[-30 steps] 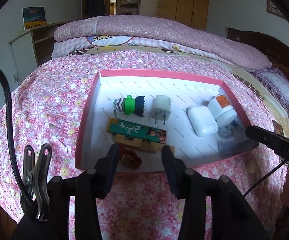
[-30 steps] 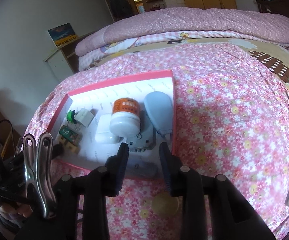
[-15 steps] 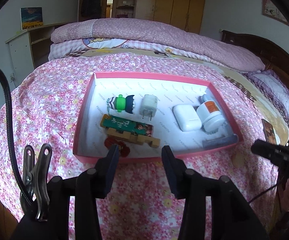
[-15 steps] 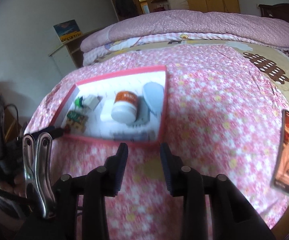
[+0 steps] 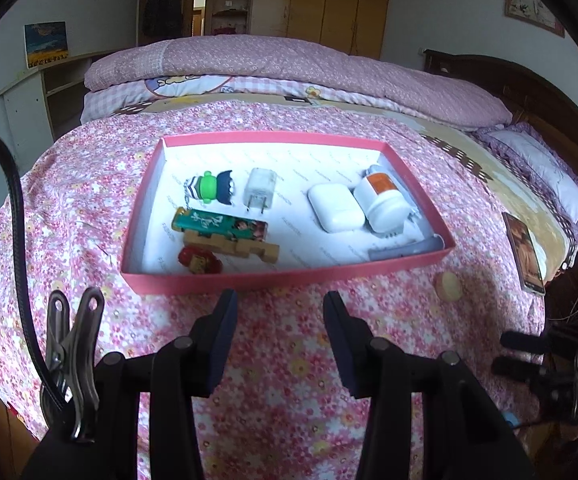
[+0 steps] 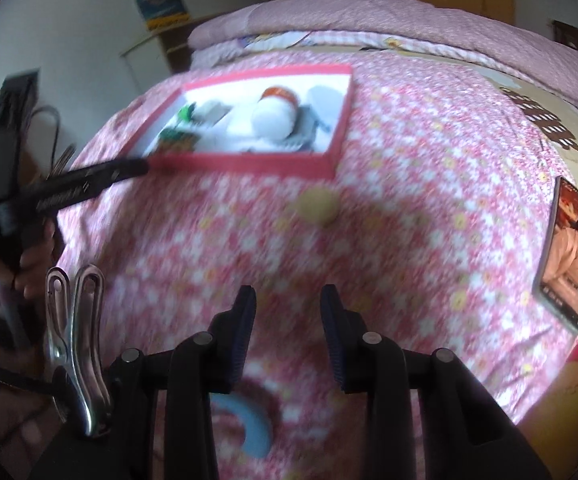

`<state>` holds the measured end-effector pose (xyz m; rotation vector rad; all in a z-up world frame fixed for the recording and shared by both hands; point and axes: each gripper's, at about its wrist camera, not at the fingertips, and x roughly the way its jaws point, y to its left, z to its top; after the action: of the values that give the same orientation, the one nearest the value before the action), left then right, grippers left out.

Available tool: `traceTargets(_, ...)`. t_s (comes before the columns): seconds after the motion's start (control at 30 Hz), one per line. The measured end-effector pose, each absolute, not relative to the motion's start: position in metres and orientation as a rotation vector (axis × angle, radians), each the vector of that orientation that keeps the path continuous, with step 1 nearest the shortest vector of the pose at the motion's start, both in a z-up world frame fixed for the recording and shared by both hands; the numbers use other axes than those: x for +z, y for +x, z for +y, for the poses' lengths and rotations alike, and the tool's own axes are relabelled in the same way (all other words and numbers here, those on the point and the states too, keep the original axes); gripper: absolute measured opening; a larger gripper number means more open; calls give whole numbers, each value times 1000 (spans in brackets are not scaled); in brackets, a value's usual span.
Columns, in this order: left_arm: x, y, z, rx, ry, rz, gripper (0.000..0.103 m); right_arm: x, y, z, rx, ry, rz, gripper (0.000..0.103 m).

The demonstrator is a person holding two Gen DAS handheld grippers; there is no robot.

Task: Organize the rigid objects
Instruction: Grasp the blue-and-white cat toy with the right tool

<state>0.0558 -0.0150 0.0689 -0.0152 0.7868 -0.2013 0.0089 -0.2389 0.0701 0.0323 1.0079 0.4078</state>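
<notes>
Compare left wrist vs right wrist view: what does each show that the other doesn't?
Left wrist only: sharp tray contents, such as the white plug adapter, white earbud case, wooden block puzzle and red figurine.
Right wrist only: a blue crescent-shaped object on the bedspread below the right tool, and the hand holding the left tool.
Both: the pink tray, orange-labelled white bottle, round beige piece and phone. Both tools stand open, empty.
</notes>
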Motion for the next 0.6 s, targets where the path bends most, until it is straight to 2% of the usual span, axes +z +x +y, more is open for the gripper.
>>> traceTargets(0.3, 66, 48, -19, -221, -22, 794, 46, 59, -23, -230, 519, -12, 1097, 34)
traceTargets(0.6, 62, 44, -25, -233, -13, 809, 46, 48, -40, -227, 521, -96, 1109, 34)
